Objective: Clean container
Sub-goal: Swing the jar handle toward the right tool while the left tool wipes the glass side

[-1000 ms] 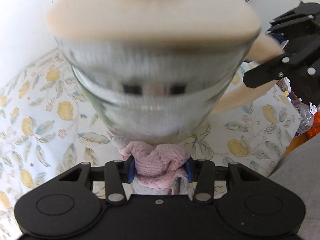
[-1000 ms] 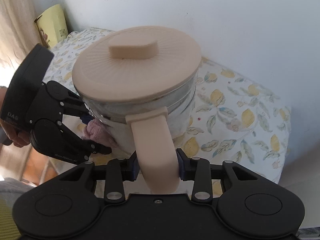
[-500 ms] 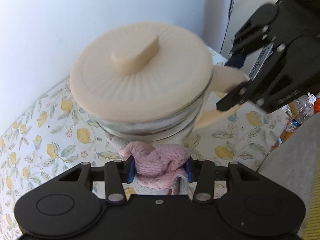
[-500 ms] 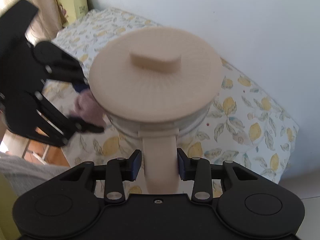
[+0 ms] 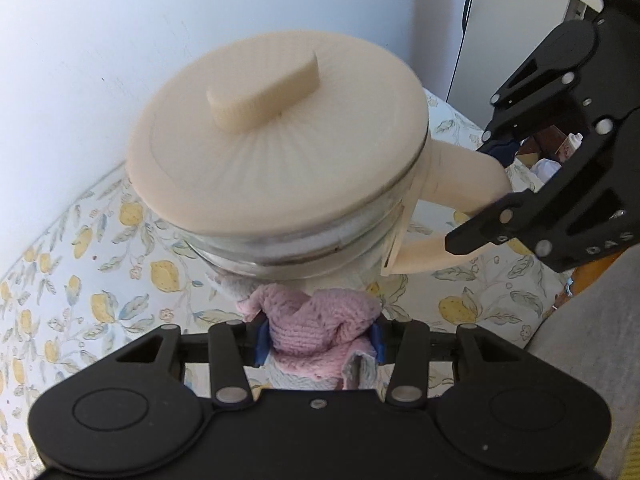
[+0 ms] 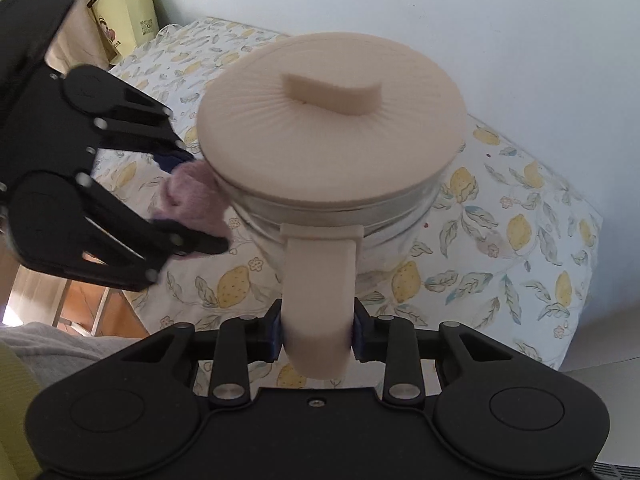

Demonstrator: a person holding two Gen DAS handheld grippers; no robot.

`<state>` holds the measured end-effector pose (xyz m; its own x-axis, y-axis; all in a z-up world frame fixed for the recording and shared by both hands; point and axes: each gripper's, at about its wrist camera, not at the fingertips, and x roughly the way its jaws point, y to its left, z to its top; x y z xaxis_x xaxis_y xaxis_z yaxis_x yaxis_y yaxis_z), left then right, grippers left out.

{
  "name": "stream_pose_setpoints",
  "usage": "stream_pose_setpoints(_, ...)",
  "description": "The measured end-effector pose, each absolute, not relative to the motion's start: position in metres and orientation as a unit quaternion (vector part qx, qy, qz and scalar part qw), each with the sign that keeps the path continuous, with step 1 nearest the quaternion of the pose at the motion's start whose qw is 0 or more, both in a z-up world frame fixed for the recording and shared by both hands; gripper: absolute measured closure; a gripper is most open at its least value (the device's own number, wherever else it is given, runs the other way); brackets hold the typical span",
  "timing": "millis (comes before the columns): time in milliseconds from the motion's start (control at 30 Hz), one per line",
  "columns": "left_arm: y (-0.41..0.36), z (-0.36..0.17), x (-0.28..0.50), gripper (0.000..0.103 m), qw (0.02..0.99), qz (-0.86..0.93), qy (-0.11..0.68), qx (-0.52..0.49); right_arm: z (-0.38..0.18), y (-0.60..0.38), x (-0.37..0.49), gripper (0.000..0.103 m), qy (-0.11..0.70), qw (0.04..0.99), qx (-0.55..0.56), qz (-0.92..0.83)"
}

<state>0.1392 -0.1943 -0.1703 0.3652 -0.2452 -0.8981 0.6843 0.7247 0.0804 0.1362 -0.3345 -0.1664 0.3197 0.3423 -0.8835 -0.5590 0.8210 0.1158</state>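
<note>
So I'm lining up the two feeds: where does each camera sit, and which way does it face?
Left wrist: on the left gripper, looking along its jaws, shut on the pink cloth, at the container; right gripper at right.
Right wrist: on the right gripper, facing the container's handle it clamps; left gripper at left.
Both views share container, beige lid, lemon-print tablecloth.

From my right tongs (image 6: 316,336) I looked along the container's handle (image 6: 320,280), which sat clamped between them, with the container (image 6: 336,216) straight ahead above the cloth-covered surface (image 6: 520,240) and its lid (image 6: 332,136) on top. My left tongs (image 6: 192,204) came in from the left, holding a cloth (image 6: 192,196) against the container's side just under the lid's rim. A wall (image 6: 440,12) stood behind the surface, and a bag (image 6: 124,32) stood at the far left corner.
</note>
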Motion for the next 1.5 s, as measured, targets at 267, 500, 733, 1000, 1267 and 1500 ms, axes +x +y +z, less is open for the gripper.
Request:
stream_pose_setpoints(267,-0.193,-0.195,0.156,0.059,0.791,-0.291,0.497,0.205,-0.169,-0.328,0.137,0.065,0.513,0.804,-0.102,0.283)
stream_pose_setpoints(500,-0.195,-0.222,0.162,0.059,0.784,-0.293,0.513,0.191,-0.170,-0.327,0.139,0.065,0.513,0.804,-0.094,0.285)
stream_pose_setpoints(733,-0.191,-0.244,0.168,0.059,0.782,-0.306,0.513,0.178,-0.172,-0.323,0.140,0.065,0.517,0.803,-0.098,0.281)
stream_pose_setpoints(1000,-0.179,-0.245,0.172,0.059,0.789,-0.311,0.514,0.132,-0.170,-0.319,0.139,0.064,0.518,0.803,-0.105,0.274)
stream_pose_setpoints(1267,-0.180,-0.208,0.166,0.059,0.793,-0.313,0.498,0.157,-0.174,-0.323,0.141,0.065,0.516,0.808,-0.095,0.268)
stream_pose_setpoints(1500,-0.189,-0.167,0.157,0.059,0.801,-0.310,0.484,0.169,-0.173,-0.328,0.134,0.065,0.501,0.815,-0.097,0.275)
